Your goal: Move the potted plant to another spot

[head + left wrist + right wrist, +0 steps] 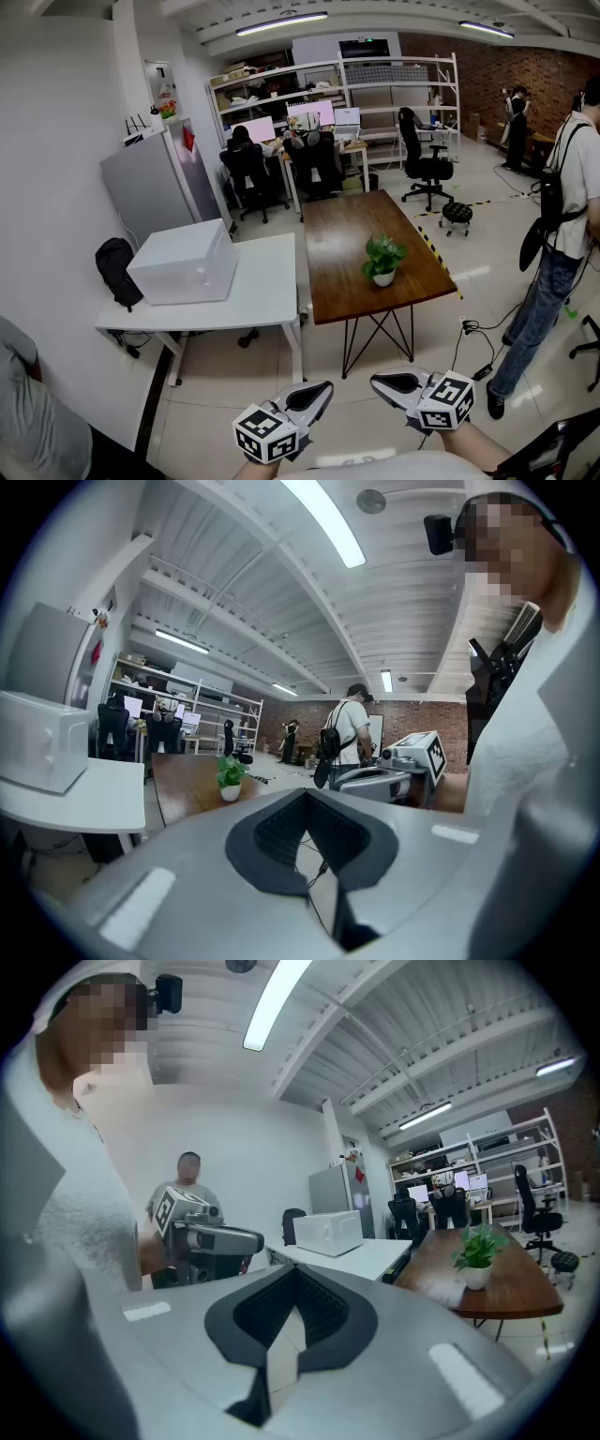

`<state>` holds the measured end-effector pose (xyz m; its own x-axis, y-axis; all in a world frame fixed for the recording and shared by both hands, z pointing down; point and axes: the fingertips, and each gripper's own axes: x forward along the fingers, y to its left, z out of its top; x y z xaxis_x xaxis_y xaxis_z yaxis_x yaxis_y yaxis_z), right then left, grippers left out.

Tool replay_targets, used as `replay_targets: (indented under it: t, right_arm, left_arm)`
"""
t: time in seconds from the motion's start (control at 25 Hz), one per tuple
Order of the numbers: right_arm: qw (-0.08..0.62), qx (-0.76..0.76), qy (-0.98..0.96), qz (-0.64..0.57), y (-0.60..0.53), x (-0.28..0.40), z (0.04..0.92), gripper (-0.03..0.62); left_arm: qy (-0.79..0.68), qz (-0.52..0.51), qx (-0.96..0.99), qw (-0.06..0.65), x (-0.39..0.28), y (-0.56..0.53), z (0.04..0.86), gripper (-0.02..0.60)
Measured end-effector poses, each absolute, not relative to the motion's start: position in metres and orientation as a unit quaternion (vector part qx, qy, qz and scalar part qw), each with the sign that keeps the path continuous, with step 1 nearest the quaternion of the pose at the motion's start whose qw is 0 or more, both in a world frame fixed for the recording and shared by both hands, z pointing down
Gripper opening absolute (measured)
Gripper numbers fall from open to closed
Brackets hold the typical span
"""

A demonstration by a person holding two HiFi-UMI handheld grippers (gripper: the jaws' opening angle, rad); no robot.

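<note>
Potted plant (383,260): green leaves in a small white pot, standing upright on the near right part of the brown wooden surface (342,234), close to its right edge.
Left hand-held gripper (322,389): low at the near edge of the head view, close to the person's body, tip turned toward the right. Its dark pads are pressed together with nothing between them.
Right hand-held gripper (377,381): beside the left one, tip turned toward the left, so the two tips face each other across a small gap. Its jaws are pressed together and empty.
Grippers and plant: well apart, with bare floor between them and the brown surface.
White surface (267,286): just left of the brown one, carrying a white box (185,262) at its left end.
Black backpack (116,270): hanging at the far left corner of the white surface.
Standing person (564,234): at the right edge, on the floor beyond the brown surface.
Black stool (457,214): on the floor, far right of the brown surface.
Far end of room: seated people (246,161) at desks with lit screens, shelving behind them.
</note>
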<state>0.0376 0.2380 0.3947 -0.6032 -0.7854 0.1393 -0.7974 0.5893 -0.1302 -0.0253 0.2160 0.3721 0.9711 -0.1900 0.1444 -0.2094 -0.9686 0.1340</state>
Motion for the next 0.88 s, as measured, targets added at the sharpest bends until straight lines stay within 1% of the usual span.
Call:
replay_targets:
  t: [0.24, 0.44, 0.64, 0.88]
  right_arm:
    - [0.035, 0.45, -0.888, 0.089, 0.222, 0.046, 0.406, 0.005]
    - [0.039, 0.45, -0.887, 0.099, 0.189, 0.049, 0.422, 0.005]
    - [0.042, 0.449, -0.886, 0.108, 0.13, 0.053, 0.436, 0.005]
    - [0.039, 0.46, -0.877, 0.132, 0.025, 0.065, 0.451, 0.005]
  left_arm:
    - [-0.106, 0.062, 0.989, 0.078, -0.025, 0.198, 0.383, -0.003]
    - [-0.109, 0.064, 0.988, 0.086, -0.024, 0.161, 0.397, -0.004]
    - [-0.105, 0.064, 0.988, 0.091, -0.017, 0.095, 0.408, -0.003]
    - [-0.099, 0.077, 0.986, 0.106, -0.007, -0.018, 0.421, -0.004]
